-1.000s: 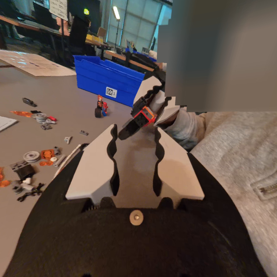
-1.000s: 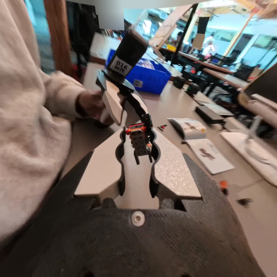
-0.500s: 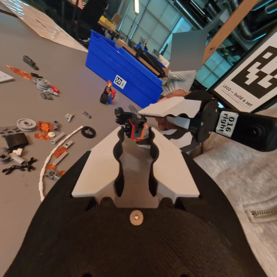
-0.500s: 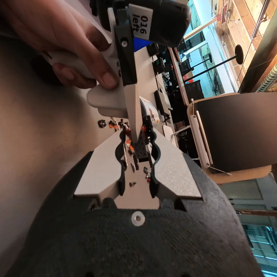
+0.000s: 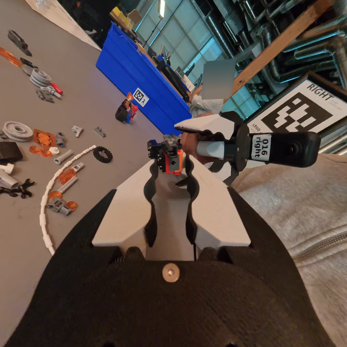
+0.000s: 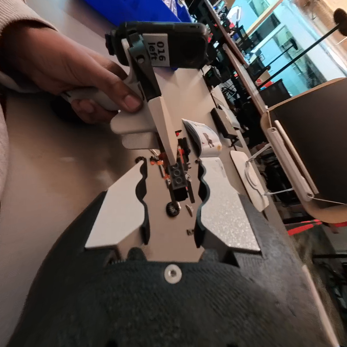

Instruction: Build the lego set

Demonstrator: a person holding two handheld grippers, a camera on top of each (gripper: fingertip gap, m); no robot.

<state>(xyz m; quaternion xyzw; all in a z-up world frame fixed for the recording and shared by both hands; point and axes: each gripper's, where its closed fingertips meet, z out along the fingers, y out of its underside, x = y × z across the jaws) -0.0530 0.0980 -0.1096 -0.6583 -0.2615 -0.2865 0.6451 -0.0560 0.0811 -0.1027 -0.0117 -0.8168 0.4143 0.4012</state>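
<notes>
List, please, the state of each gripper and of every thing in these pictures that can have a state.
left gripper: shut on the lego assembly, held above the table.
right gripper: open, one finger on each side of the assembly, not touching it.
minifigures: standing upright beside a black tyre.
instruction booklet: open.
small black wheel: lying loose on the table.

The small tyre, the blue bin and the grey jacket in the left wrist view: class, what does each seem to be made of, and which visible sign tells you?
Small tyre: probably matt black rubber or soft plastic; its toothed tread shows no shine.
Blue bin: hard moulded plastic, slightly glossy; stepped ridges along smooth walls.
Grey jacket: soft fleece-like cloth; fuzzy nap and a sewn-in zip.
</notes>
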